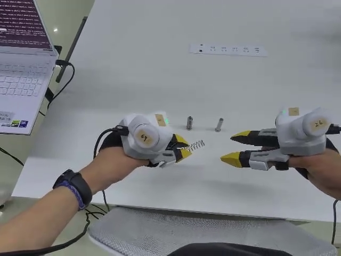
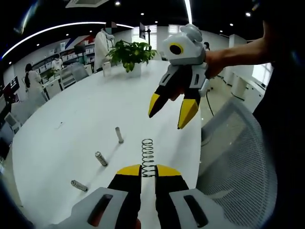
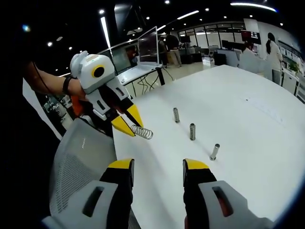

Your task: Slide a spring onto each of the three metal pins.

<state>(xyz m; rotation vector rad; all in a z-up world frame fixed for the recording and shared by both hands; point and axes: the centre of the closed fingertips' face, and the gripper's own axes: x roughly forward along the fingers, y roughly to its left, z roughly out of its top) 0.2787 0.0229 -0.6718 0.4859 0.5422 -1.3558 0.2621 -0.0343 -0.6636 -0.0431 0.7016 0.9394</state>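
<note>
My left gripper (image 1: 184, 148) (image 2: 148, 169) is shut on one end of a loose spring (image 1: 197, 144) (image 2: 147, 153) (image 3: 142, 132), which sticks out past its yellow tips above the white table (image 1: 160, 69). Just beyond stand the pins in a row. A bare metal pin (image 1: 219, 125) (image 2: 119, 135) (image 3: 214, 151) is nearest the right gripper. The middle pin (image 1: 189, 123) (image 2: 100, 158) (image 3: 192, 131) and the far pin (image 2: 79, 185) (image 3: 176, 115) each carry a spring. My right gripper (image 1: 228, 148) (image 3: 157, 167) (image 2: 169, 109) faces the left one, open and holding nothing.
A laptop (image 1: 21, 53) sits at the table's far left with cables (image 1: 61, 80) running off it. A white power strip (image 1: 228, 50) lies at the back. A grey mesh chair (image 1: 213, 234) stands against the table's near edge.
</note>
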